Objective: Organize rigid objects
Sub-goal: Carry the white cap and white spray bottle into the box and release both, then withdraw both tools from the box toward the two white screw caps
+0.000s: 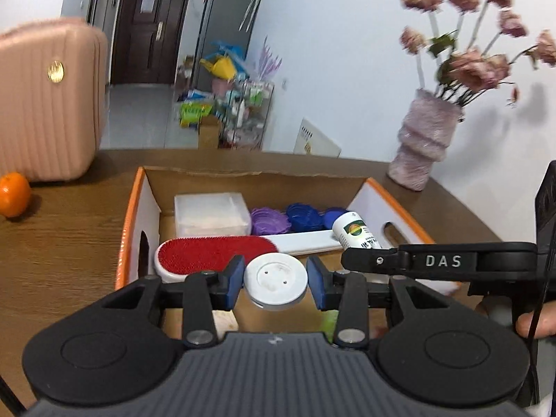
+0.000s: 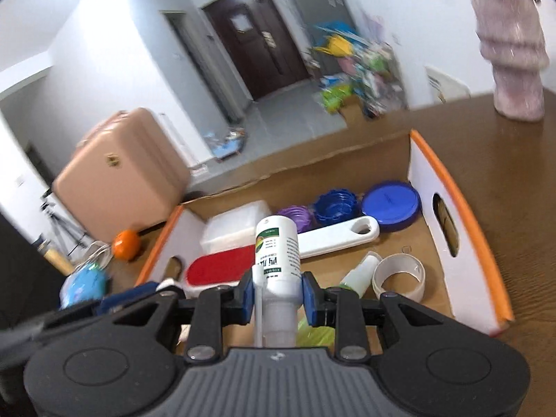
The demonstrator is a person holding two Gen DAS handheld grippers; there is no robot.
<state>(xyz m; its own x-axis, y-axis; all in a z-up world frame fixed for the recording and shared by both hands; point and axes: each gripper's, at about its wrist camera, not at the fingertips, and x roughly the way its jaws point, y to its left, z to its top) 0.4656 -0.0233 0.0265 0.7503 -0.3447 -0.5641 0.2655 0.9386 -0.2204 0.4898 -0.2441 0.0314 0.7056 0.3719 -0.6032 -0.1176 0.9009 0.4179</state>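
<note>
Both wrist cameras look forward and downward along their fingers, close above the near end of the cardboard box (image 1: 139, 208) (image 2: 462, 215). The left view faces the box squarely; the right view is rolled. Both share the box interior, the doorway beyond and the pink suitcase (image 1: 45, 104) (image 2: 118, 173) left of the box.

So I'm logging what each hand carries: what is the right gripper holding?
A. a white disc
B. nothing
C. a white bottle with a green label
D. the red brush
C: the right gripper has its blue pads pressed on the white bottle above the cardboard box.

Home, pink suitcase (image 1: 48, 104), flower vase (image 1: 424, 142), front door (image 1: 146, 27)
</note>
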